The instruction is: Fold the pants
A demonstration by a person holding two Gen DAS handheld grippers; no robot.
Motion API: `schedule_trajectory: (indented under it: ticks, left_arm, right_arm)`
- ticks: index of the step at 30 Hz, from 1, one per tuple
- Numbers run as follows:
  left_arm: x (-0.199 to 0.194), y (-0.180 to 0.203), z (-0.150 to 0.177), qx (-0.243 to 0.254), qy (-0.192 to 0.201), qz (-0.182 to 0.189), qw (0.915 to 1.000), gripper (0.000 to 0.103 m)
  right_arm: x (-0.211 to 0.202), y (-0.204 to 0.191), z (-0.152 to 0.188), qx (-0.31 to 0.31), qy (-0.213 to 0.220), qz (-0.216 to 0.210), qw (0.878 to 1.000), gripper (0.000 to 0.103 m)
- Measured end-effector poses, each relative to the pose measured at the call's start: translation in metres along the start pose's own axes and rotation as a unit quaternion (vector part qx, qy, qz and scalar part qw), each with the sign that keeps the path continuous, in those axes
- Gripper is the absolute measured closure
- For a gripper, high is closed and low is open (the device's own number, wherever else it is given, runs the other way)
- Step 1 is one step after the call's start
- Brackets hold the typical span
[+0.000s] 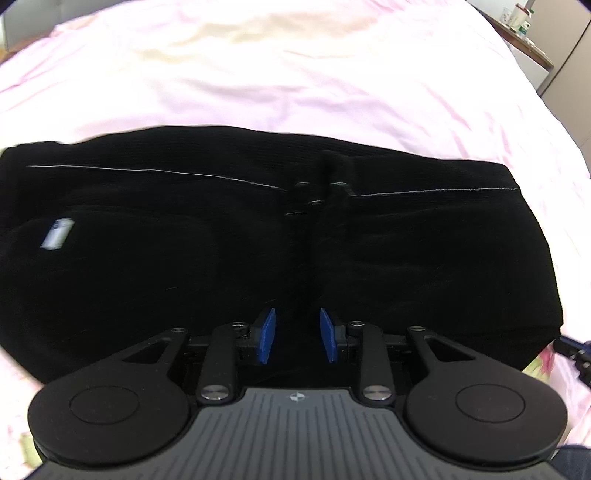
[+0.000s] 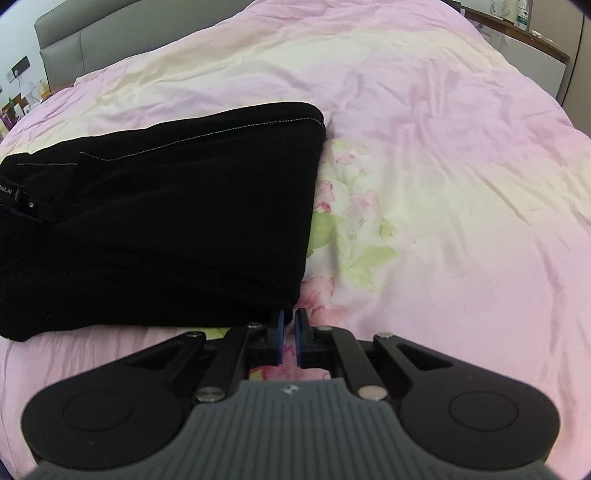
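The black pants (image 1: 221, 229) lie folded in a thick stack on the pink bedspread, with a white stitch line across the top and a small label (image 1: 57, 233) at the left. My left gripper (image 1: 297, 320) is open and empty, its blue pads just over the near edge of the stack. In the right wrist view the pants (image 2: 166, 206) lie to the left. My right gripper (image 2: 290, 320) has its blue pads nearly together with a thin gap, holding nothing, just off the stack's near right corner. The left gripper's tip (image 2: 22, 206) shows at the far left edge.
The pink floral bedspread (image 2: 424, 184) spreads to the right and beyond the pants. A grey headboard (image 2: 74, 40) stands at the far left. A cabinet with bottles (image 2: 524, 33) stands at the far right, beyond the bed edge.
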State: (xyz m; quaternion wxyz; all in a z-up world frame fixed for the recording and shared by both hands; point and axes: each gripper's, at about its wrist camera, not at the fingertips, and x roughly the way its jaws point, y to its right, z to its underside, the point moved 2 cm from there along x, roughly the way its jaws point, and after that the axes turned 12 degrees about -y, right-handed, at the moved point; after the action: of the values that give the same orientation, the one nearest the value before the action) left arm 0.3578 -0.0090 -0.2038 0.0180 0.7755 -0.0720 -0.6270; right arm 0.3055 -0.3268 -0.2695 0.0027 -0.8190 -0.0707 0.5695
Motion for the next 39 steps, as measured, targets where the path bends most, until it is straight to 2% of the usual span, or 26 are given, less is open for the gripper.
schedule_trajectory:
  ticks: [2,4,7,10,12,14,18,22,25,27,30,33,36,38,39]
  left_arm:
    - [-0.017,-0.016,0.012,-0.013,0.017,0.003,0.9998,0.068]
    - [-0.033,-0.038,0.023,-0.041,0.036,0.012,0.9985,0.056]
    - [-0.056,-0.074,0.037,-0.091,0.071,0.022,0.9931,0.04]
    - [-0.072,-0.118,0.051,-0.145,0.091,0.027,0.9848,0.034]
    - [-0.078,-0.148,0.058,-0.183,0.1,0.029,0.9776,0.031]
    - [-0.079,-0.177,0.066,-0.221,0.11,0.039,0.9683,0.029]
    - [-0.067,-0.232,0.081,-0.307,0.131,0.089,0.9384,0.026]
    - [-0.039,-0.273,0.093,-0.385,0.15,0.132,0.9011,0.026]
    - [-0.022,-0.296,0.098,-0.423,0.168,0.168,0.8743,0.026]
    - [-0.012,-0.304,0.096,-0.431,0.179,0.188,0.8642,0.024]
    - [0.002,-0.315,0.089,-0.434,0.192,0.212,0.8541,0.02]
    - [0.012,-0.323,0.078,-0.43,0.196,0.236,0.849,0.02]
    - [0.021,-0.326,0.069,-0.421,0.194,0.252,0.8494,0.02]
    - [0.027,-0.327,0.066,-0.419,0.195,0.257,0.849,0.022]
    - [0.029,-0.327,0.065,-0.418,0.196,0.256,0.8492,0.027]
  right_arm:
    - [-0.008,0.0,0.002,-0.017,-0.002,0.029,0.999,0.102]
    - [-0.016,0.001,0.004,-0.023,-0.002,0.04,0.999,0.1]
    - [-0.031,-0.002,0.001,-0.044,0.008,0.029,0.999,0.097]
    - [-0.041,-0.021,-0.008,-0.095,0.021,0.028,0.995,0.083]
    - [-0.046,-0.039,-0.019,-0.132,0.027,0.029,0.99,0.082]
    - [-0.049,-0.058,-0.032,-0.166,0.03,0.026,0.985,0.077]
    - [-0.046,-0.098,-0.059,-0.225,0.033,0.013,0.974,0.069]
    - [-0.031,-0.137,-0.085,-0.286,0.032,0.005,0.958,0.067]
    - [-0.015,-0.163,-0.108,-0.333,0.025,-0.017,0.943,0.067]
    - [-0.003,-0.181,-0.125,-0.367,0.014,-0.027,0.93,0.067]
    - [0.016,-0.206,-0.147,-0.415,-0.001,-0.029,0.909,0.067]
    - [0.038,-0.229,-0.166,-0.458,-0.021,-0.038,0.888,0.067]
    - [0.061,-0.253,-0.178,-0.501,-0.044,-0.032,0.864,0.067]
    - [0.077,-0.264,-0.183,-0.518,-0.06,-0.033,0.852,0.067]
    - [0.085,-0.269,-0.185,-0.524,-0.07,-0.031,0.849,0.066]
